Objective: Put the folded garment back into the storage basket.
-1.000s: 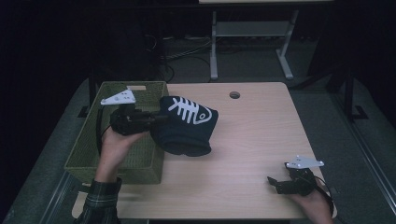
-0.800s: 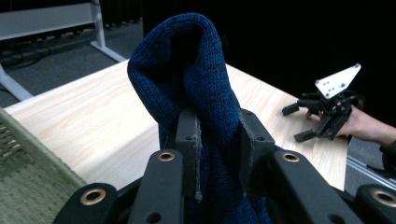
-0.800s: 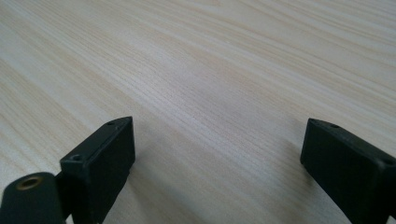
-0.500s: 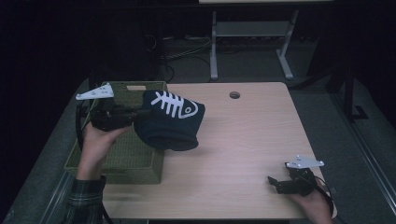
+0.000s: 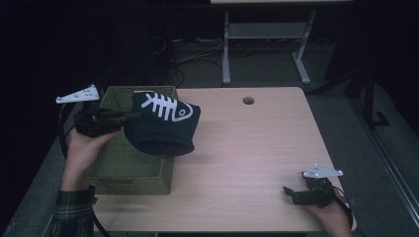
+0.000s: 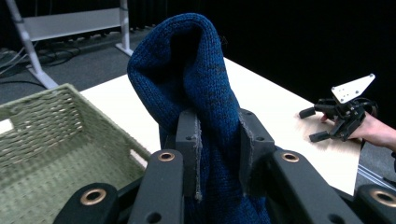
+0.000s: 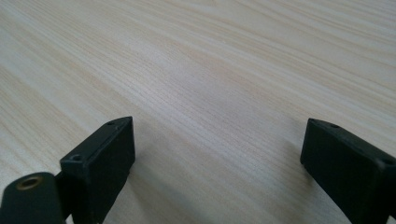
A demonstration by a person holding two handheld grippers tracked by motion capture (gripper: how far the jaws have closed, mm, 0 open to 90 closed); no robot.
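Dark room, light wood table (image 5: 247, 163) with a green woven basket (image 5: 131, 170) at its left edge. Left gripper (image 6: 217, 140) pinches a dark blue knit hat (image 5: 165, 126) with a white fish-skeleton print, jaws pressed on a fold of the knit; hat hangs off the table, over the basket's right rim and partly over the tabletop. Right gripper (image 5: 296, 193) rests low at the table's near right corner, jaws spread wide, bare wood between them, well apart from the hat
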